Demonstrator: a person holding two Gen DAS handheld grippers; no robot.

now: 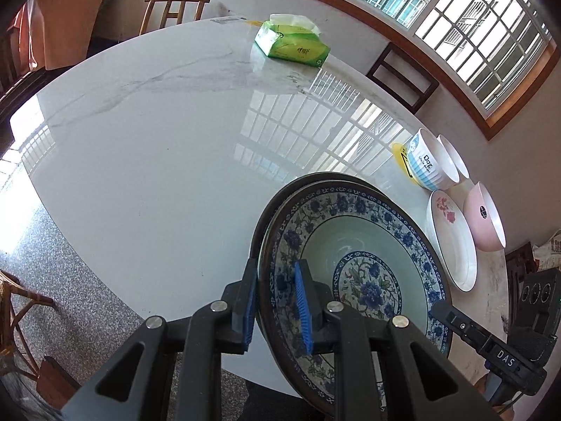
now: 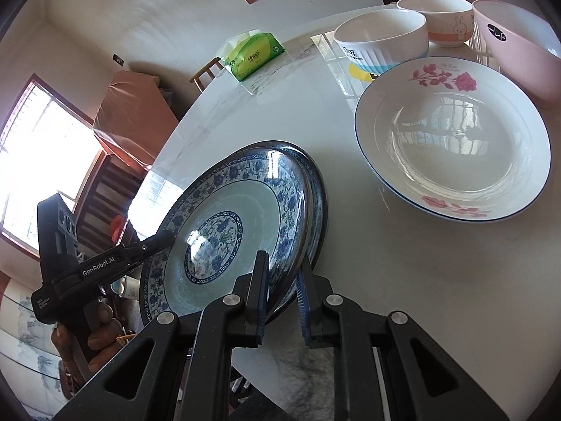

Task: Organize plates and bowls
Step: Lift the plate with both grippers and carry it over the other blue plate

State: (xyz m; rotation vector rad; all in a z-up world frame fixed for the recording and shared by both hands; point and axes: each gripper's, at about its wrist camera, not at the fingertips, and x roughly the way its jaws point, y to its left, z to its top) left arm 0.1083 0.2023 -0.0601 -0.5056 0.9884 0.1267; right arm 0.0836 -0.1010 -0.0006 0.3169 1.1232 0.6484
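A blue-and-white floral plate [image 1: 354,245] [image 2: 224,221] is held tilted over the near edge of the white marble table [image 1: 157,161], with a second dark-rimmed plate [image 2: 317,196] stacked under it. My left gripper [image 1: 277,310] is shut on the plates' near rim. My right gripper [image 2: 280,301] is shut on the opposite rim. A white rose-patterned plate [image 2: 452,129] [image 1: 452,238], a pink bowl [image 2: 519,45] [image 1: 484,217], a blue-striped white bowl [image 2: 382,38] [image 1: 424,161] and a rabbit bowl [image 2: 441,17] stand to the right.
A green tissue pack [image 1: 291,42] [image 2: 254,56] lies at the table's far side. Wooden chairs [image 1: 175,10] stand around the table. A yellow sticker [image 1: 399,156] lies by the striped bowl. The floor [image 1: 45,245] shows to the left of the table.
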